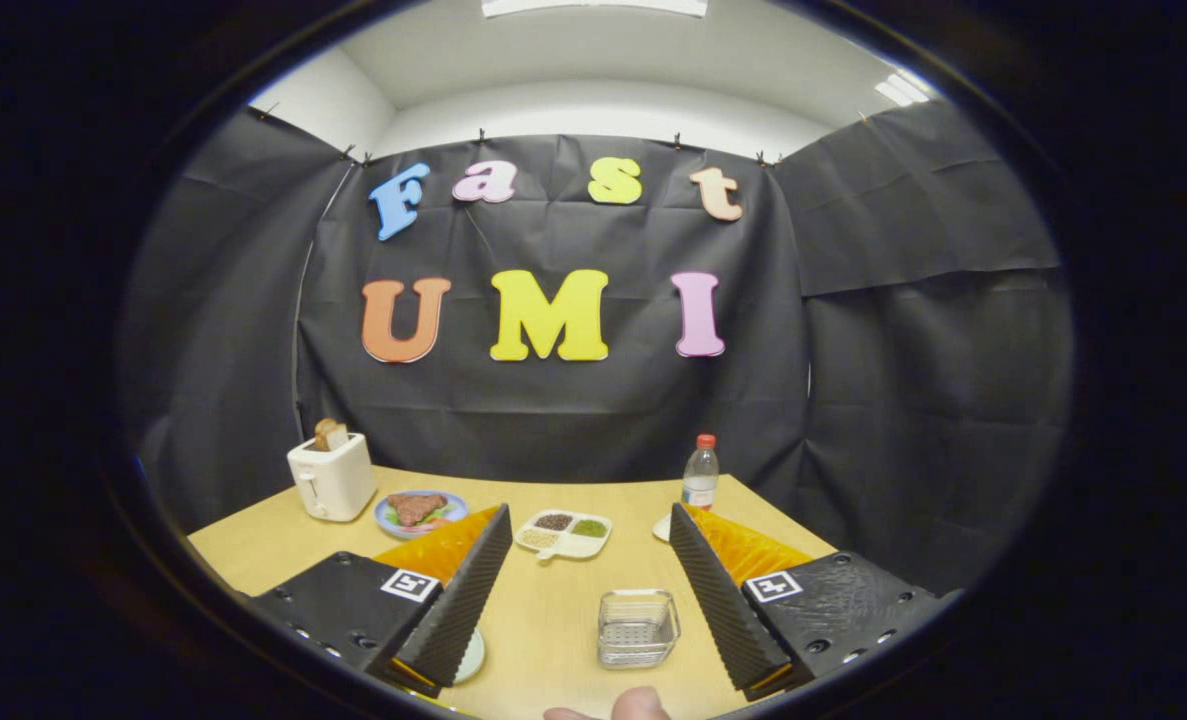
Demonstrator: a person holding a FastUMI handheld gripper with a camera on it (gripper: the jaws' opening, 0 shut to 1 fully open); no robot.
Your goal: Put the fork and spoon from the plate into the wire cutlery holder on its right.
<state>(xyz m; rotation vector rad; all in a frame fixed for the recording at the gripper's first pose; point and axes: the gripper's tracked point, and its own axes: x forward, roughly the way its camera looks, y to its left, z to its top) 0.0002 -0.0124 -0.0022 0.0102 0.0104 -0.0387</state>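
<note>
- Wire cutlery holder [637, 627]: small, square, silvery mesh basket with a perforated floor; stands upright on the bench, between the two fingers of the gripper and nearer the right one; nothing visible inside it.
- Plate [471, 657]: pale, round; just a sliver of its rim shows from under the left finger, to the left of the holder. The fork and spoon cannot be made out, the finger covering that part.
- Gripper [585, 600]: black, two fingers with ribbed pads and orange backing, each body carrying a square black-and-white marker; fingers spread wide apart, grasping nothing, held above the bench.
- Fingertip [638, 703]: part of a person's hand, at the near edge just below the holder.
- Bench [553, 620]: light wooden top.
- Divided dish [562, 533]: white, three compartments with dark, beige and green contents; beyond the fingers, about midway between them.
- Blue plate [420, 512]: round, holds a brown piece of meat with greens; left of the divided dish.
- Toaster [331, 477]: white, with slices of toast standing in its slots; left of the blue plate.
- Bottle [700, 472]: clear plastic, red cap, upright; at the far right of the bench, beyond the right finger.
</note>
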